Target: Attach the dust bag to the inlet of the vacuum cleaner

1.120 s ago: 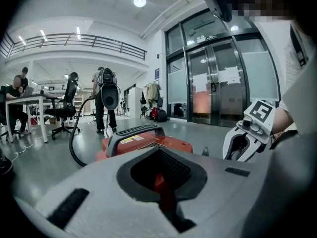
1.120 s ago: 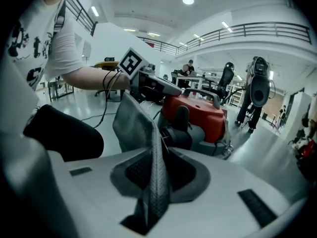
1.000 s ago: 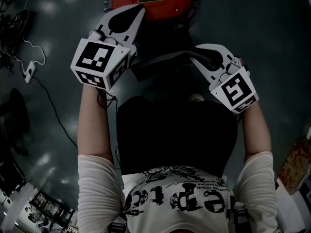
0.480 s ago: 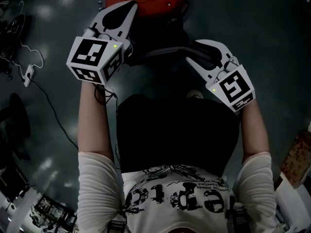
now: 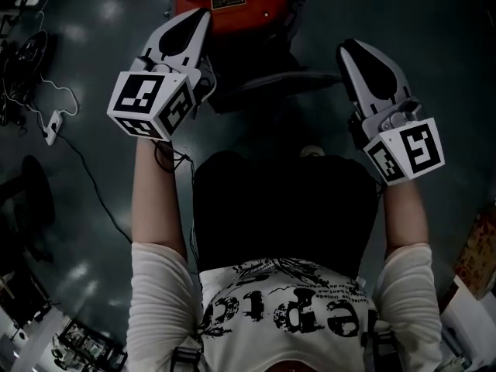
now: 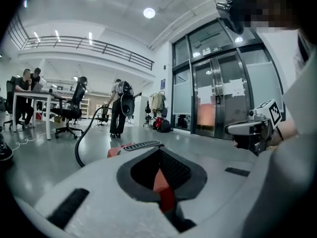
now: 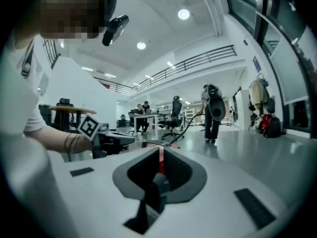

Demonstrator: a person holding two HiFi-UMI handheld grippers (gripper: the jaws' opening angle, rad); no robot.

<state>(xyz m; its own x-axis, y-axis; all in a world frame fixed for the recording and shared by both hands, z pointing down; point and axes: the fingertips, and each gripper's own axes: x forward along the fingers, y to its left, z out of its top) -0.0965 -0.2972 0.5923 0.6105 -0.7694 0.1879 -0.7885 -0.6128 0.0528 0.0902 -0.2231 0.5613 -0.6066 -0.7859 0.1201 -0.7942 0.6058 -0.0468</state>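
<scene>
The person held both arms out in front of the body, the bare left forearm and right forearm emerging from pale sleeves pushed up near the elbows. Dark bands circled the left wrist. The left gripper and right gripper pointed forward and away from the torso, well apart, their tips angled slightly towards each other. Each carried its marker cube at the wrist end. The left gripper's jaws stood together, leaving only a thin slit. The right gripper's jaws had just been closing and stood drawn together, with nothing between them.
</scene>
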